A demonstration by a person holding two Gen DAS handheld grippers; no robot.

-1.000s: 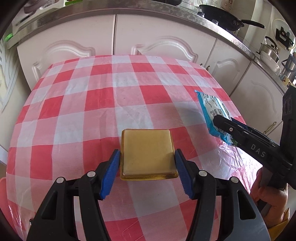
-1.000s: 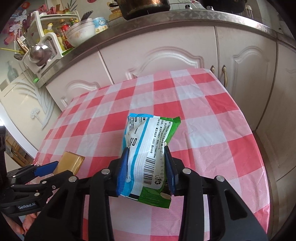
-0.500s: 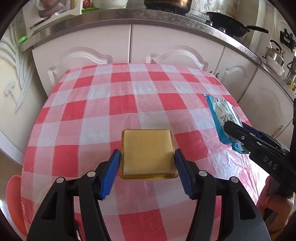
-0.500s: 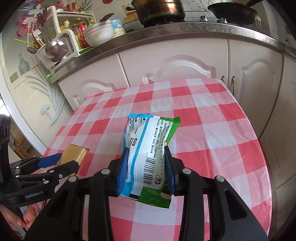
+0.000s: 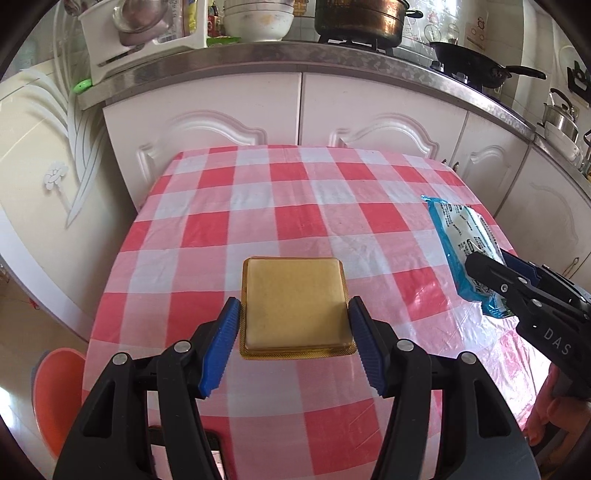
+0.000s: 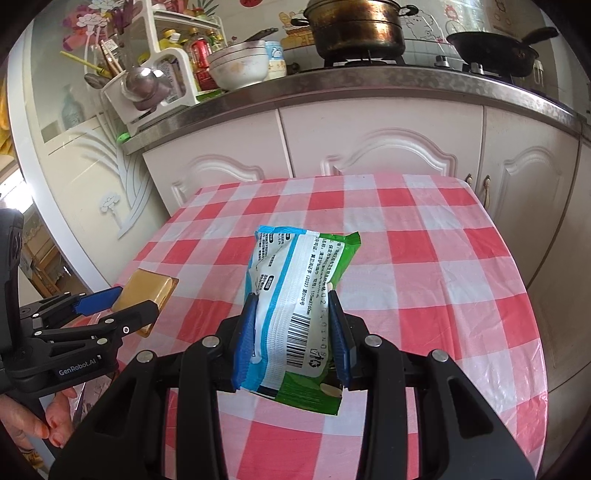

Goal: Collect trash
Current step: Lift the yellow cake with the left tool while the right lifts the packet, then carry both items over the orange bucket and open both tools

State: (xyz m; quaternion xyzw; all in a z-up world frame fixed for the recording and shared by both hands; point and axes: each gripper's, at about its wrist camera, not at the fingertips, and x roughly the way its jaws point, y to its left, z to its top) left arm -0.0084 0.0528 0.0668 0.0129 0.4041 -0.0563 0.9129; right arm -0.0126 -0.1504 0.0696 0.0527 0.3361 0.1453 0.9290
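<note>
My left gripper (image 5: 293,317) is shut on a flat square yellow packet (image 5: 293,302) and holds it above the red-and-white checked table (image 5: 295,199). My right gripper (image 6: 291,314) is shut on a blue, white and green snack wrapper (image 6: 295,295), also held above the table. In the left wrist view the wrapper (image 5: 461,240) and right gripper (image 5: 491,273) show at the right. In the right wrist view the yellow packet (image 6: 147,291) and left gripper (image 6: 110,306) show at the left.
White kitchen cabinets (image 5: 303,107) stand just behind the table, with a counter carrying a pot (image 5: 358,18), a pan (image 5: 469,62), bowls and a dish rack. An orange stool (image 5: 55,395) stands low at the table's left. A kettle (image 5: 561,114) is at far right.
Both grippers have pulled back and risen from the table, each still holding its item. More of the cabinets and counter now shows.
</note>
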